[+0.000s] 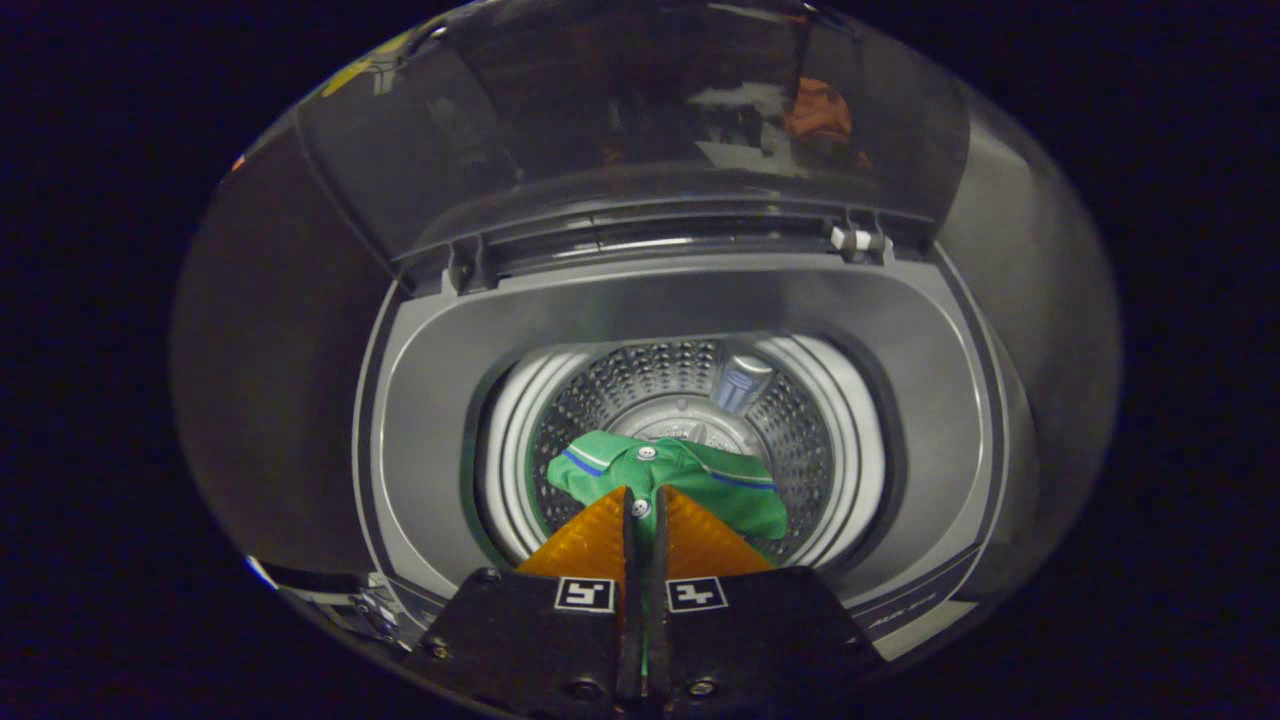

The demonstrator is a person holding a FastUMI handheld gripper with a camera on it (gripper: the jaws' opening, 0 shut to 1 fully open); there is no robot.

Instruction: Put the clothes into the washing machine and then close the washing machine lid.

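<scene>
Hung over the open top of the washing machine (420,400), looking straight down into the drum (800,440). Gripper (643,510) pinched tight on a fold of the green shirt (720,485) — fingers drawn together with only a thin sliver of cloth and one white button showing in the seam between them. Rest of the garment spread just ahead of the fingertips, draped inside the drum mouth, soft and rumpled, with a blue-and-white stripe along collar and hem and a second button near the placket.

Round opening ringed by a pale, ribbed plastic collar; free space all around the shirt toward the far wall. Drum wall of perforated metal, shiny and dimpled, with a smooth raised vane (742,385) on the far side. Broad grey deck sloping in toward the ring, matte and smooth-edged.

Lid (640,110) standing raised beyond the drum — dark, glossy, translucent, catching reflections, hinged along the back edge with a small pale clip (855,240) at one corner.
</scene>
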